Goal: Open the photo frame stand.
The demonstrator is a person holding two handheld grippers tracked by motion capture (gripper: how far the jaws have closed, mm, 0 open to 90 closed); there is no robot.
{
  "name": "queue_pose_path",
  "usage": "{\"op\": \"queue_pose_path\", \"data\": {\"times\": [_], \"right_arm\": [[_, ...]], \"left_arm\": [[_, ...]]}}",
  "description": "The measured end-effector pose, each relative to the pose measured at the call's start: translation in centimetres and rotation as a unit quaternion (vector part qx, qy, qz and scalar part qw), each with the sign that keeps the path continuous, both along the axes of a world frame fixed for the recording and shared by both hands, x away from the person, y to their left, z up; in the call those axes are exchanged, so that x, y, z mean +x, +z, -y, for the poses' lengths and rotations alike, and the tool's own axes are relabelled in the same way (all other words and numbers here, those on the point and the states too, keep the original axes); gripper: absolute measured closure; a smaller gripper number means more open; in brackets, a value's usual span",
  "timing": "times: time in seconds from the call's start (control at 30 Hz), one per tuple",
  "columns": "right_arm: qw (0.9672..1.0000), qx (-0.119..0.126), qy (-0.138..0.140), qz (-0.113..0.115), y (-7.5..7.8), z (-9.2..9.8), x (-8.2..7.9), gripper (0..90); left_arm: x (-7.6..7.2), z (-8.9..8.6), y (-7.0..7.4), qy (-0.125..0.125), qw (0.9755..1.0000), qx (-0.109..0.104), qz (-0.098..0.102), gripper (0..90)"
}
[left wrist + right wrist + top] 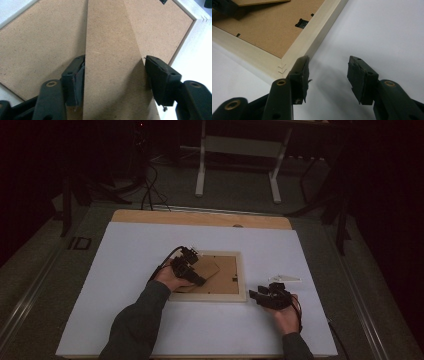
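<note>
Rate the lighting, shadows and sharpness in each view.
High view: room dark, white table lit, detail soft. Left gripper view: evenly lit, easel stand shadows the backing board. Right gripper view: bright, frame corner sharp, soft shadows under the right tool.

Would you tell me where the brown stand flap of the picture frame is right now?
The stand flap lies between the left gripper's jaws, over the frame's brown backing. In the high view it sits left of the table's middle, on the face-down picture frame.
</note>
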State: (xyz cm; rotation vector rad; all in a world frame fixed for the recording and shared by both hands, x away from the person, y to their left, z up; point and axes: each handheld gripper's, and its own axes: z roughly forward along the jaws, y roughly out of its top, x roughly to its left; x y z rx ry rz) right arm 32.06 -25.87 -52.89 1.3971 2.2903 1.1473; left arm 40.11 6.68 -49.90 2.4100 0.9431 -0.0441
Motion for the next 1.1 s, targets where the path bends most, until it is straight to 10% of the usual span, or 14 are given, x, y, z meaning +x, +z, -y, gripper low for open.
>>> {"op": "queue_pose_path", "data": {"times": [1.1], "right_arm": [[1.0,0.001,-0.004,0.003,0.4,0.0,-0.1,51.4]], "left_arm": [[-1.6,1.3,0.4,0.002,0.9954,0.055,0.079,38.7]]}}
